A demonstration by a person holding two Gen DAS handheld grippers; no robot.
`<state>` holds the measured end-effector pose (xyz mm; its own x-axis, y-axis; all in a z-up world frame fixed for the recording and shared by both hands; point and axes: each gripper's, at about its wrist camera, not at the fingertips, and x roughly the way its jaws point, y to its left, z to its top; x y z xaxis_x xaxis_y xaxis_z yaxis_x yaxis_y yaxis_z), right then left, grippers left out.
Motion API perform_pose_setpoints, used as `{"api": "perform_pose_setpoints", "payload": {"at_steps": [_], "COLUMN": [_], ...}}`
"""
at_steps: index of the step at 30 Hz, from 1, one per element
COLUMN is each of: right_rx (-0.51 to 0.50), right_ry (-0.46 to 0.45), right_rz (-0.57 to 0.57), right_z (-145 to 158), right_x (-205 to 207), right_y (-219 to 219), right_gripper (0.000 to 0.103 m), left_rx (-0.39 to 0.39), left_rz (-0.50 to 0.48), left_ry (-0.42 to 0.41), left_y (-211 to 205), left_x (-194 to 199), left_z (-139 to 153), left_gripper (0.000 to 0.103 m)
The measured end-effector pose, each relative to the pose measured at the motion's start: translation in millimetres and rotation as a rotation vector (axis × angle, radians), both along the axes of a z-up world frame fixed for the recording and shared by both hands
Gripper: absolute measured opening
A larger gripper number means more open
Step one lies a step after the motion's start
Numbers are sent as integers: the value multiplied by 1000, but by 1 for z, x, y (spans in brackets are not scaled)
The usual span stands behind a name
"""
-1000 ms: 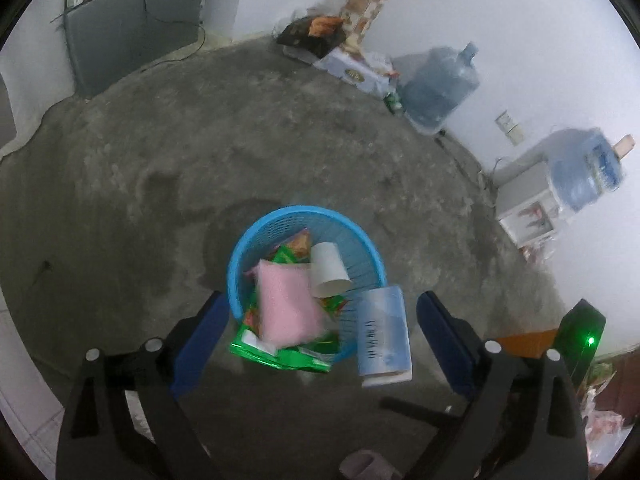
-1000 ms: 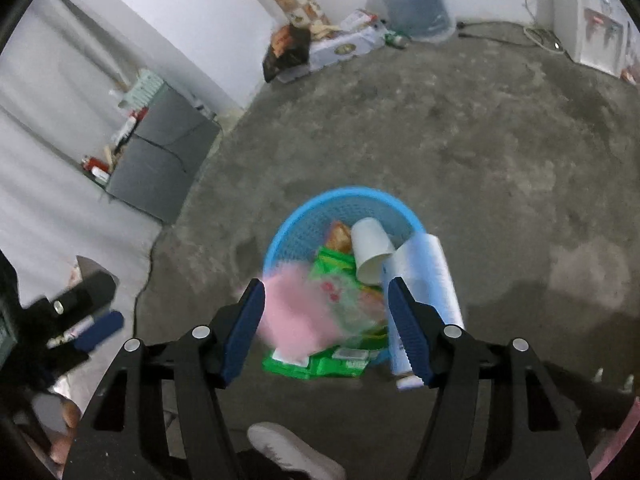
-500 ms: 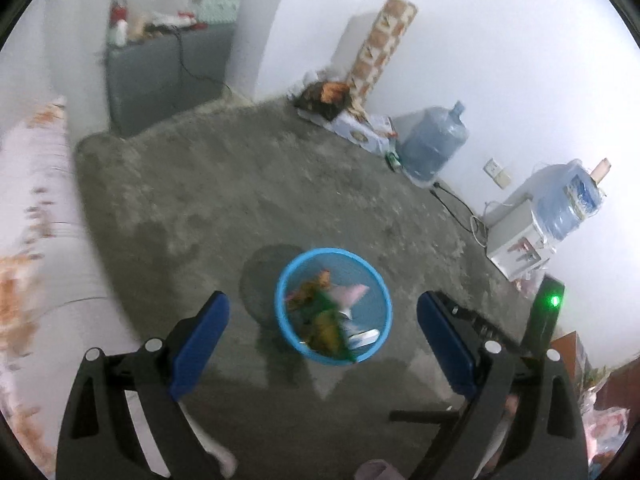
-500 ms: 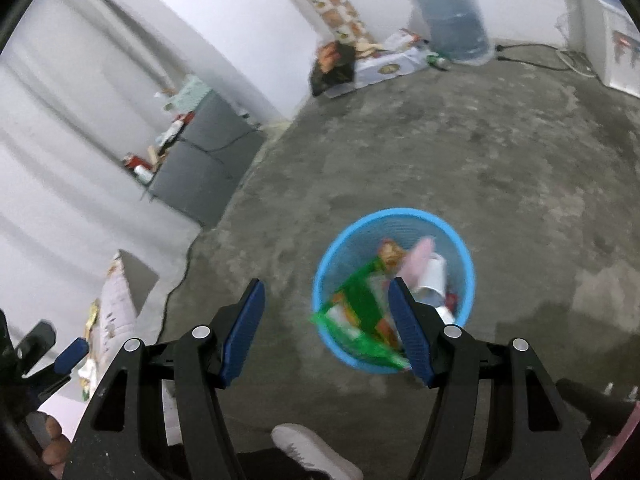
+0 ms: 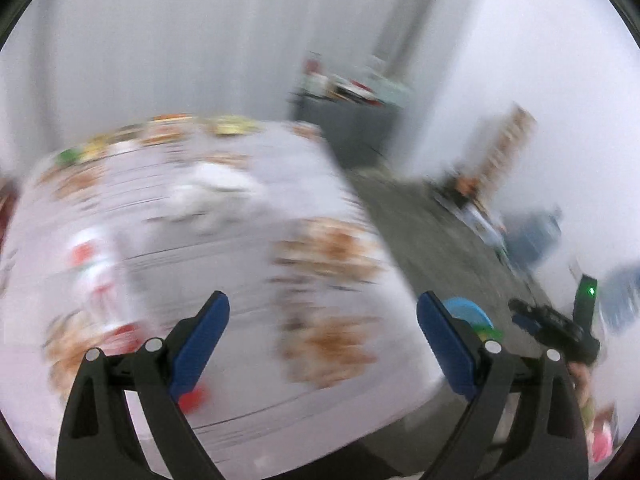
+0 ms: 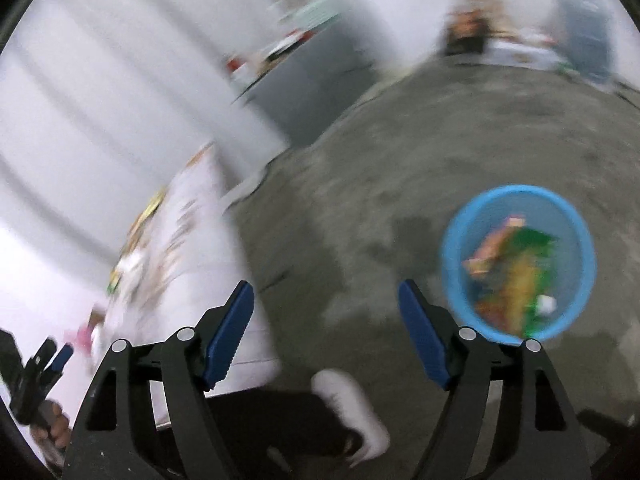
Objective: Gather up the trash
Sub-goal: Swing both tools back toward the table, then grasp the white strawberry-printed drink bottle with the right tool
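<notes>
Blurred room, grey concrete floor (image 6: 400, 160), white patterned counter (image 5: 240, 240). Blue basket (image 6: 452, 240) holds wrappers. Left gripper (image 5: 322, 320) fingers wide, empty; right gripper (image 6: 326, 308) fingers opening, empty.

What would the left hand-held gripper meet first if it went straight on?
Probably the white patterned cloth-covered table: it fills the gap between the open left hand-held gripper. Blur hides the depth.

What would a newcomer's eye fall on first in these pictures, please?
The round blue plastic mesh basket, full of colourful wrappers, stands on the grey concrete floor at the right of the right wrist view. In the left wrist view, a blurred white patterned tablecloth fills the frame.
</notes>
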<state>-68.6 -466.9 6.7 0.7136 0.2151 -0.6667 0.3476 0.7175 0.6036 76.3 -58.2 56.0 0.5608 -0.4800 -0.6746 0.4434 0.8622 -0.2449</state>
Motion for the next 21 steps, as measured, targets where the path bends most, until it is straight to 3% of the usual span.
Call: {"api": "perform_pose_setpoints", "payload": {"at_steps": [5, 11, 14, 21], "right_rx": [-21, -91, -170, -292], "right_ry": [-86, -106, -79, -18], "right_rz": [395, 802, 911, 1006], "right_z": [58, 94, 94, 87], "right_x": [104, 176, 186, 189], "right_y": [116, 281, 341, 397], "right_gripper": [72, 75, 76, 77], "left_rx": [-9, 8, 21, -42], "left_rz": [242, 513, 581, 600], "left_ry": [-1, 20, 39, 81], "left_y": [90, 173, 200, 238], "left_x": [0, -8, -10, -9], "left_z": [-2, -10, -14, -22], "left_gripper": [93, 93, 93, 93]}}
